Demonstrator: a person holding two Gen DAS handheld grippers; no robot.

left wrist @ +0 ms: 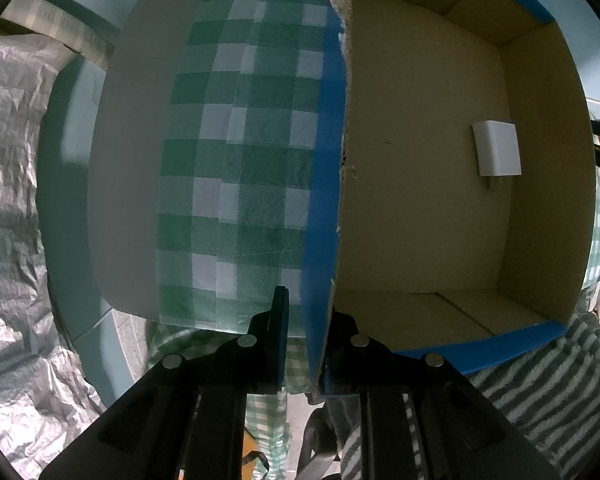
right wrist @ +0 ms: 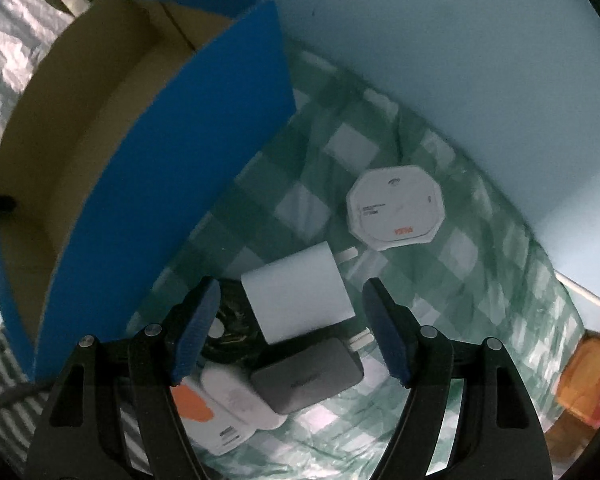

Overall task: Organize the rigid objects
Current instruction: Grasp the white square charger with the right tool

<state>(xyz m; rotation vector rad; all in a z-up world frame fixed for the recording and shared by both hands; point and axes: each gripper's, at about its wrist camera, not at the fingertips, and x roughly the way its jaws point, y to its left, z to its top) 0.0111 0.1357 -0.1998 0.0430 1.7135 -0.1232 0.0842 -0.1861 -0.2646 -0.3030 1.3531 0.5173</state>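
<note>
My left gripper point(left wrist: 306, 306) points down and is shut on the side wall of a blue cardboard box point(left wrist: 324, 160), one finger outside and one inside. On the box's brown floor lies a white charger point(left wrist: 496, 148). My right gripper point(right wrist: 290, 284) hangs open above a small pile on the checked cloth. In that pile a white charger block point(right wrist: 300, 296) lies between the fingers, untouched. Below it are a grey charger point(right wrist: 308, 376) and a white device with an orange patch point(right wrist: 220, 408). An octagonal white box point(right wrist: 396, 206) lies farther off.
The blue box's outer wall point(right wrist: 160, 184) stands close to the left of the right gripper. A green checked cloth point(right wrist: 480, 280) covers the table. An orange package point(right wrist: 584, 380) sits at the right edge. A pale wall point(right wrist: 460, 60) is behind, and crinkled silver sheeting point(left wrist: 12, 200) to the left.
</note>
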